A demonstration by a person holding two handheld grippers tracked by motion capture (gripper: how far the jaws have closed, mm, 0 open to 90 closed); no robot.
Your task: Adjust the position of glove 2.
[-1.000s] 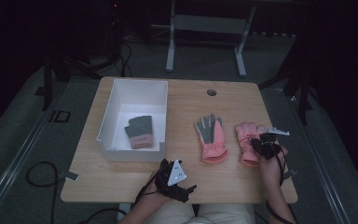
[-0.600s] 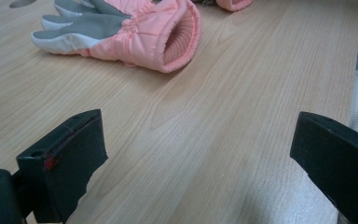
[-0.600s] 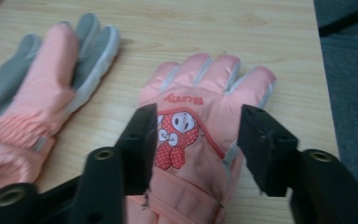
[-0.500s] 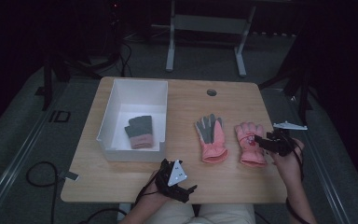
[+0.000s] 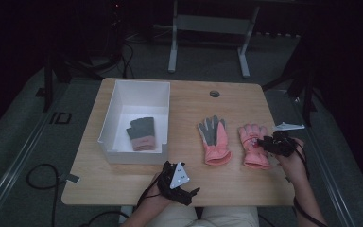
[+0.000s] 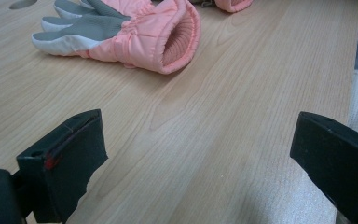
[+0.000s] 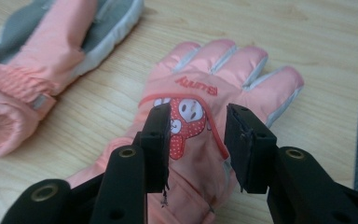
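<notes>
Two pink gloves lie side by side on the wooden table [image 5: 189,106]. One glove [image 5: 213,139] [image 6: 121,32] [image 7: 42,51] lies grey palm up. The other glove [image 5: 253,149] [image 7: 223,70] shows a cartoon patch on its back. My right gripper [image 5: 266,142] [image 7: 198,126] hovers just above that patch. Its jaws stand partly apart and have just been closing, with the patch between them and the pads not pressing it. My left gripper [image 5: 176,176] [image 6: 198,154] rests near the table's front edge, jaws wide open over bare wood.
A white box [image 5: 123,94] stands on the left of the table with a grey and pink glove [image 5: 142,134] inside. A round cable hole [image 5: 214,93] sits near the far edge. The right glove lies close to the table's right edge.
My right gripper has risen a little and shifted slightly to the right over the patched glove, with its jaws wider apart than a second ago. The left gripper has stayed put.
</notes>
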